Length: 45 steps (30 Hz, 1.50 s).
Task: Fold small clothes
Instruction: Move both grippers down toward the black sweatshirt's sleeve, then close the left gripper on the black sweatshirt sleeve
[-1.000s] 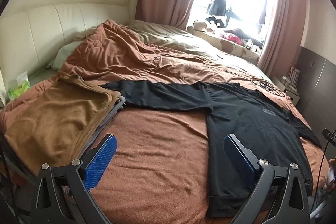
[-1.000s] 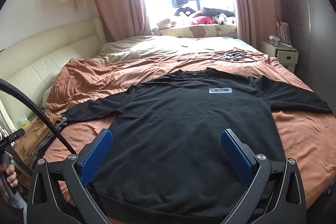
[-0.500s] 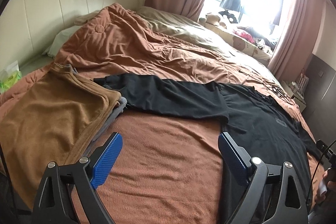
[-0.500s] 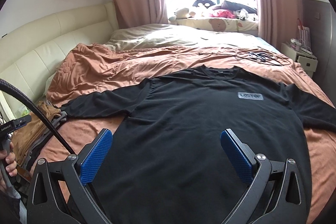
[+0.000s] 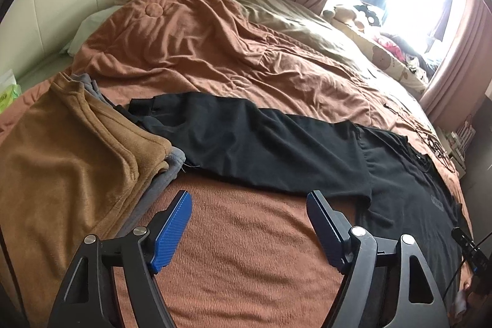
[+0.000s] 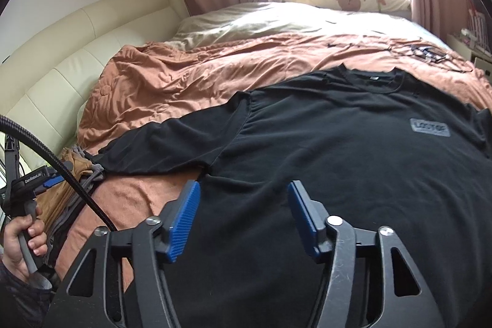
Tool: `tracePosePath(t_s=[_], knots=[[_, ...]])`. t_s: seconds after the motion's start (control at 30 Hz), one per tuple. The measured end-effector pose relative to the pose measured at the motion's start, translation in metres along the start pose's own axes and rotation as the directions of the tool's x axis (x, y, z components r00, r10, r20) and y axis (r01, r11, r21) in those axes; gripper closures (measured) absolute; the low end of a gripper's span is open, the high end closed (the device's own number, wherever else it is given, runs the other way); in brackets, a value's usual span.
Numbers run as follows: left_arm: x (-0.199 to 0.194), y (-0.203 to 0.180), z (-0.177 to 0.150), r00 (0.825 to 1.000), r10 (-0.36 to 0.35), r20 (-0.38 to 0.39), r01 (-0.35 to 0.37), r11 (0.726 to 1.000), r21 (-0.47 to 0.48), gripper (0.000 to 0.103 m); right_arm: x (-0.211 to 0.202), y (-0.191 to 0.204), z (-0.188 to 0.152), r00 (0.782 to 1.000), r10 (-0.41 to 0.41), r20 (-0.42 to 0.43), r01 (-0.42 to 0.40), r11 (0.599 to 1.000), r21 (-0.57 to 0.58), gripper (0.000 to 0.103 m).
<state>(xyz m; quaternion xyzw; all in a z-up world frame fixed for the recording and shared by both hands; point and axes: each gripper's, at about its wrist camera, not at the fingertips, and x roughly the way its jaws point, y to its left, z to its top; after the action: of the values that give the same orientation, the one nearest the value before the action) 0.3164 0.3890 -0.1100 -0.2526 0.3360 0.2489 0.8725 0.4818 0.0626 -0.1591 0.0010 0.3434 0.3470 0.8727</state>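
A black long-sleeved sweatshirt [image 6: 338, 149] lies spread flat, front up, on the orange-brown bedspread [image 5: 246, 251], a grey label on its chest. Its left sleeve [image 5: 246, 140] stretches toward a folded pile. My left gripper [image 5: 249, 202] is open, low over bare bedspread just short of that sleeve, holding nothing. My right gripper [image 6: 244, 189] is open, narrower than before, over the shirt's body near the left armpit, empty between its blue pads [image 6: 181, 223].
A folded tan fleece [image 5: 67, 168] on grey garments [image 5: 172, 168] lies at the left, the sleeve cuff touching it. A cream headboard [image 6: 77, 57] stands behind. Cables [image 6: 427, 51] lie on the bed's far side. A hand [image 6: 21, 239] holds the left gripper's handle.
Both grippers have dropped lower and closer to the bed. The left one has swung toward the sleeve. The right one's fingers have narrowed and it has shifted toward the shirt's left side.
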Motion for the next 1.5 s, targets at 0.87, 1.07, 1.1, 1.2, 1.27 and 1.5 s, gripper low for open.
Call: tracePosePath(t_s=[0.87, 1.07, 1.1, 1.2, 1.27, 1.5], knots=[[0.141, -0.001, 0.007, 0.943, 0.242, -0.229, -0.284, 0.943, -0.175, 0.047, 0.116, -0.031, 0.041, 0.984, 0.133, -0.121, -0.114, 0.982, 0.153, 0.071], [0.156, -0.001, 0.011, 0.931, 0.290, -0.223, -0.333, 0.923, -0.193, 0.047, 0.115, -0.032, 0.041, 0.983, 0.143, -0.118, -0.123, 0.979, 0.161, 0.071], [0.158, 0.000, 0.013, 0.930, 0.295, -0.219, -0.338, 0.920, -0.196, 0.047, 0.115, -0.032, 0.041, 0.982, 0.145, -0.119, -0.125, 0.979, 0.162, 0.071], [0.161, 0.001, 0.018, 0.925, 0.316, -0.212, -0.359, 0.910, -0.209, 0.056, 0.119, -0.031, 0.042, 0.981, 0.147, -0.126, -0.126, 0.979, 0.162, 0.071], [0.159, 0.001, 0.022, 0.931, 0.305, -0.202, -0.346, 0.912, -0.221, 0.089, 0.123, -0.030, 0.043, 0.979, 0.150, -0.136, -0.127, 0.979, 0.162, 0.071], [0.136, -0.017, 0.043, 0.974, 0.205, -0.099, -0.223, 0.948, -0.228, 0.098, 0.141, -0.026, 0.054, 0.968, 0.183, -0.169, -0.152, 0.971, 0.183, 0.092]])
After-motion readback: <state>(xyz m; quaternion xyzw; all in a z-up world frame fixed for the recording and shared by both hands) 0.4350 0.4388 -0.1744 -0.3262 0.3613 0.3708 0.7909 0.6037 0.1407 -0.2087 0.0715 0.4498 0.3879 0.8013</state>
